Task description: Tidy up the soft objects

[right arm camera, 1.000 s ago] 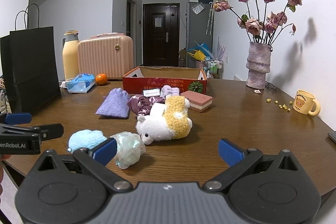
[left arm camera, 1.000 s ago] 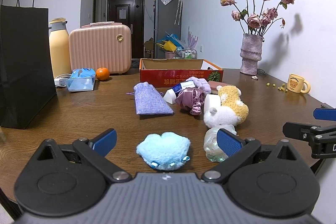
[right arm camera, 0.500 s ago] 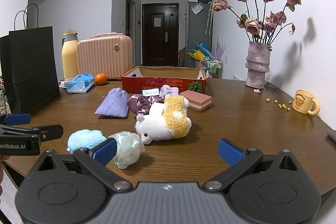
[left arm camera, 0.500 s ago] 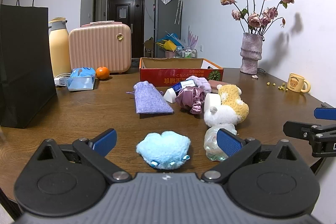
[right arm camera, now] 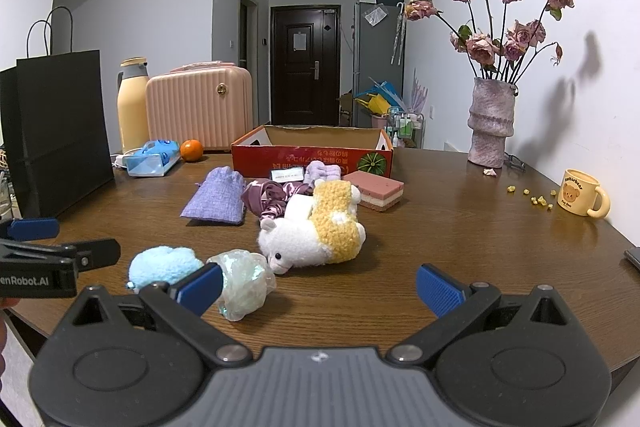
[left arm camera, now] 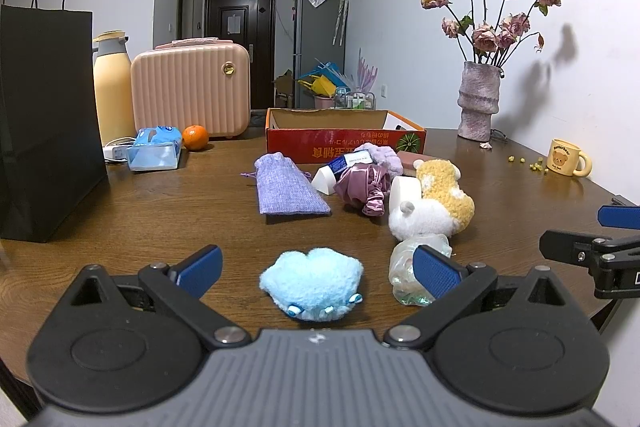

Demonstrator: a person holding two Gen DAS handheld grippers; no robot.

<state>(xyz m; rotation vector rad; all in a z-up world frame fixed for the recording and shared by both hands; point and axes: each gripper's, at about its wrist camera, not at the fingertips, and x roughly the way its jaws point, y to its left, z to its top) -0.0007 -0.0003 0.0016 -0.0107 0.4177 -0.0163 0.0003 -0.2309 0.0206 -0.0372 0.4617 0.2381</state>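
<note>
A fluffy pale-blue plush pad (left arm camera: 312, 283), lobed like a paw, lies on the wood-grain table (left arm camera: 140, 223) framed by the spread, empty blue-padded fingers of the left gripper (left arm camera: 316, 269). Just right of the pad sits a crinkled, translucent greenish scrunchie (right arm camera: 244, 277), partly hidden behind one blue finger in each view. Beyond the pad, a nubbly white-and-yellow plush animal (right arm camera: 316, 231) lies on its side, touching a smooth white roll whose form is hard to make out. Farther from the pad are a glossy mauve satin scrunchie (left arm camera: 364, 187), a coarse-woven lilac drawstring pouch (left arm camera: 286, 187) and a layered pink sponge block (right arm camera: 374, 189), largely hidden in the left view. Behind these stands an open red cardboard box (right arm camera: 312, 153), its inside not visible. The right gripper (right arm camera: 318, 287) hangs open over bare table, grasping nothing. Far left of the pad a matte black paper bag (left arm camera: 44, 127) is cut off by the frame; a ribbed pink case (left arm camera: 190, 89), an orange (left arm camera: 195, 137), a rough-textured vase (right arm camera: 492, 123) of dried roses and a yellow bear mug (right arm camera: 582, 193) stand further off.
</note>
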